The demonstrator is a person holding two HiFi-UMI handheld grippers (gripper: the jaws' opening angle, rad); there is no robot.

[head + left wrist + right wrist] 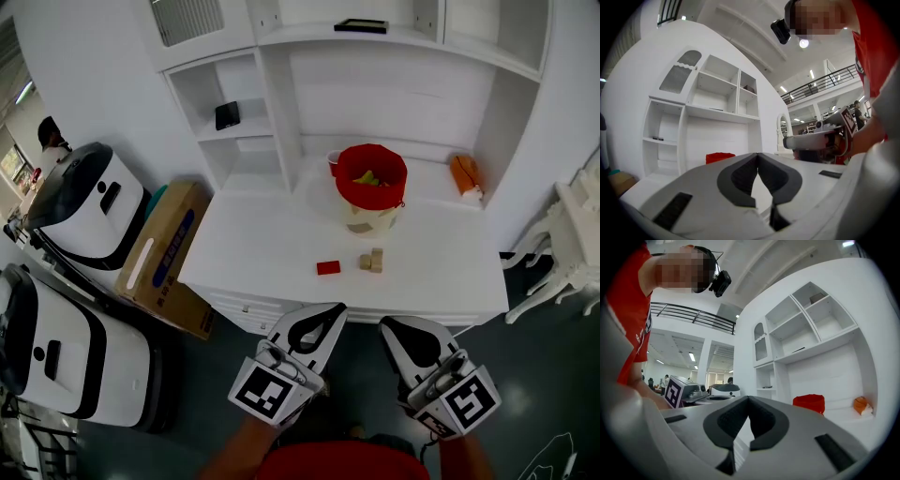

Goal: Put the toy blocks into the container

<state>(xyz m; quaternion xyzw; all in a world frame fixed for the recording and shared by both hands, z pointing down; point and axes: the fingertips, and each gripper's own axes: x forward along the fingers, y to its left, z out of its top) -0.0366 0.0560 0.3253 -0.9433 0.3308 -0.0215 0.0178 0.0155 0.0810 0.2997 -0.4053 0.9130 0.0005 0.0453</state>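
Note:
On the white table a red-rimmed fabric bucket holds a few toys; it shows as a red shape in the left gripper view and the right gripper view. A flat red block and two tan wooden blocks lie in front of it. My left gripper and right gripper hang side by side below the table's front edge, well short of the blocks. Both are shut with nothing between the jaws.
A white shelf unit rises behind the table. An orange toy lies at the back right. A cardboard box and white machines stand at the left, a white chair at the right.

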